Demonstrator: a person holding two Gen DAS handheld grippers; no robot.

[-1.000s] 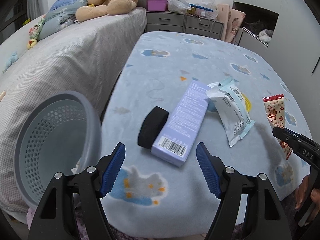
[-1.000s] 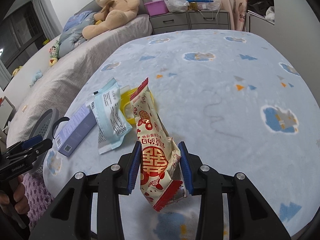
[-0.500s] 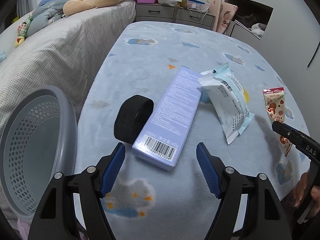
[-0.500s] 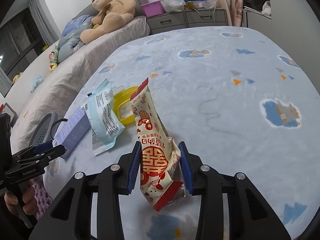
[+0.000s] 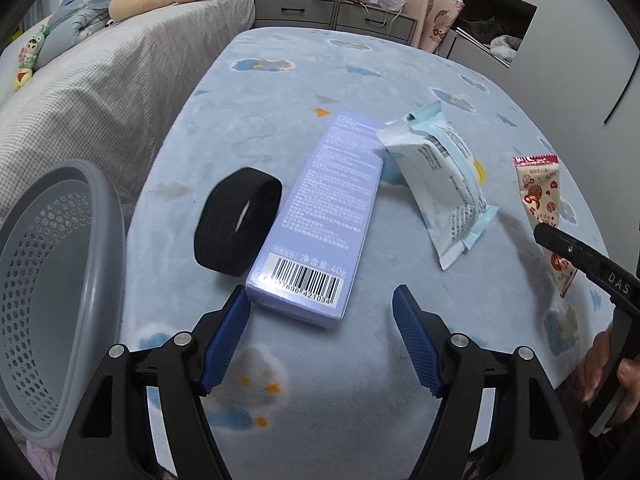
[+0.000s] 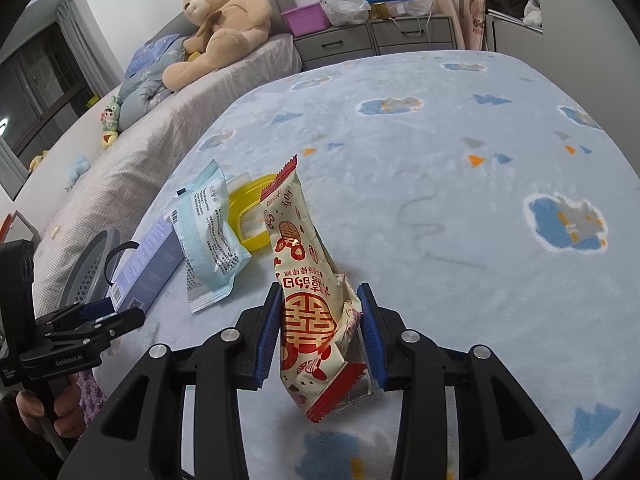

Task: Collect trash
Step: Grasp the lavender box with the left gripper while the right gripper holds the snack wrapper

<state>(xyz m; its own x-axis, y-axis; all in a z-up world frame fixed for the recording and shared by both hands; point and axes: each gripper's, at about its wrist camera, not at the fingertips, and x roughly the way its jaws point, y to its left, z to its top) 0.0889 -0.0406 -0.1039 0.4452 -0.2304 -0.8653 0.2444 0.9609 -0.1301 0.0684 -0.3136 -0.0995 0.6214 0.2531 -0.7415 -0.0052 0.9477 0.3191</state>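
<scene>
Two tongs at work: the right tongs [image 6: 320,330] are clamped on the red snack packet [image 6: 306,280], held clear of the blue surface [image 6: 460,208], long axis rising away from the camera. It looks light and crinkly, best pinched low. The left tongs [image 5: 320,330] gape wide before the purple box [image 5: 320,216], lying flat, barcode end nearest; stiff card, grip across its narrow width. The basket [image 5: 52,280] waits left.

Blue cloud-print blanket [image 5: 360,80] carries purple box [image 5: 320,216], black band [image 5: 236,220], pale-blue packet [image 5: 444,176], yellow lid [image 6: 250,216]
</scene>
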